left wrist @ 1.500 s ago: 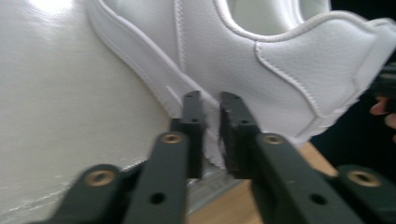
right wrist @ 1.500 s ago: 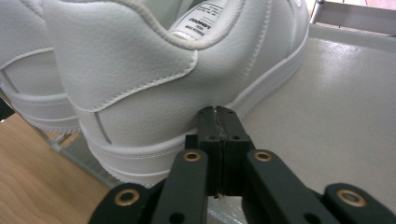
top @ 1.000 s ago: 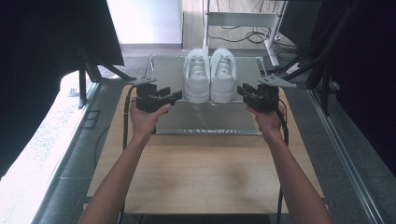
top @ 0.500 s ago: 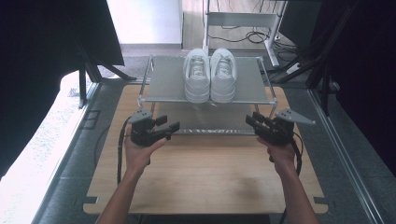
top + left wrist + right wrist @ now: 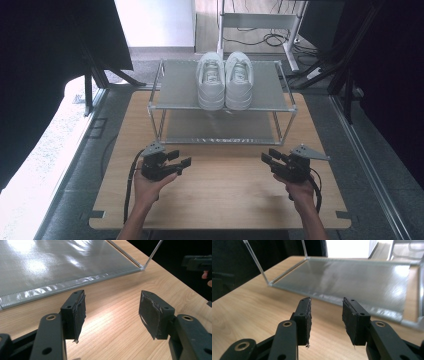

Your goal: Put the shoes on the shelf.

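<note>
Both my grippers, left [image 5: 179, 159] and right [image 5: 268, 157], have dropped from the shoes [image 5: 225, 80] to the desk [image 5: 225, 200]. Left jaws wide, right jaws just opened, both empty. Shoes look placed on the rack [image 5: 175, 95].

A pair of white sneakers [image 5: 224, 80] stands upright, side by side and touching, on the top shelf of a two-tier metal shoe rack [image 5: 172, 95], toes toward the person.

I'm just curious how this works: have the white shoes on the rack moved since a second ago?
No. The white shoes sit side by side on the rack's top shelf, against its front edge as before. The two grippers came down to the table instead.
</note>
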The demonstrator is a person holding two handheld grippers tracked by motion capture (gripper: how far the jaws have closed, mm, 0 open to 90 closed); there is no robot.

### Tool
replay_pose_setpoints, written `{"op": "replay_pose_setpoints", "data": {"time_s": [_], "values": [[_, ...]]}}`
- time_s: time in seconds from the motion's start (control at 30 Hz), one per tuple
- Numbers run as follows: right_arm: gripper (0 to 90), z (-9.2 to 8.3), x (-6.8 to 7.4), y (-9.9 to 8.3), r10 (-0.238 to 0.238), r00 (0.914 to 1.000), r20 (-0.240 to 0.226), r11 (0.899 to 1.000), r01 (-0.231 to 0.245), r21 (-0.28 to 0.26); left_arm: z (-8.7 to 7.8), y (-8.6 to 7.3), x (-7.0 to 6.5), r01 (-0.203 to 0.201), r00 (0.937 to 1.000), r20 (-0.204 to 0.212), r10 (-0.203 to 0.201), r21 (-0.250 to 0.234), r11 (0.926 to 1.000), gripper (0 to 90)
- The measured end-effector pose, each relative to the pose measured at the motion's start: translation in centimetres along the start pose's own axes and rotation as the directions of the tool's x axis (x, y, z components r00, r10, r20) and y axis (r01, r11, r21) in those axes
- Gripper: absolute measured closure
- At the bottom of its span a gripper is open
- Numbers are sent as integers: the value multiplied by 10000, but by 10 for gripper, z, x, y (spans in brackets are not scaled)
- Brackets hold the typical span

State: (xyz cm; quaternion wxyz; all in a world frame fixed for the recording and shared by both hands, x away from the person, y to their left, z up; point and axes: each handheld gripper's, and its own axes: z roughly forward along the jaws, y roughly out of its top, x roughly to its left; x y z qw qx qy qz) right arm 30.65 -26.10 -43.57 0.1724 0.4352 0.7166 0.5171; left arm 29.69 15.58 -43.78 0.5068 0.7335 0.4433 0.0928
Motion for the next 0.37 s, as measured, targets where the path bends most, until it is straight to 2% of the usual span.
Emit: {"op": "replay_pose_setpoints", "data": {"time_s": [0.1,0.2,0.27,0.37], "values": [[560,2,-1,-4,-284,9994,193,9996,284,6,1,-4,1,122,9999,-37,-122,-17,9999,388],[535,2,-5,-9,-306,9992,247,9995,307,-48,0,-8,2,292,9996,-23,-292,-120,9995,387],[486,0,-8,-11,-293,9990,346,9996,294,-6,-2,-8,4,377,9993,-55,-378,-197,9991,385],[412,-1,-12,-16,-186,9969,771,9997,175,144,-6,-9,5,530,9986,-10,-531,-341,9980,376]]}}
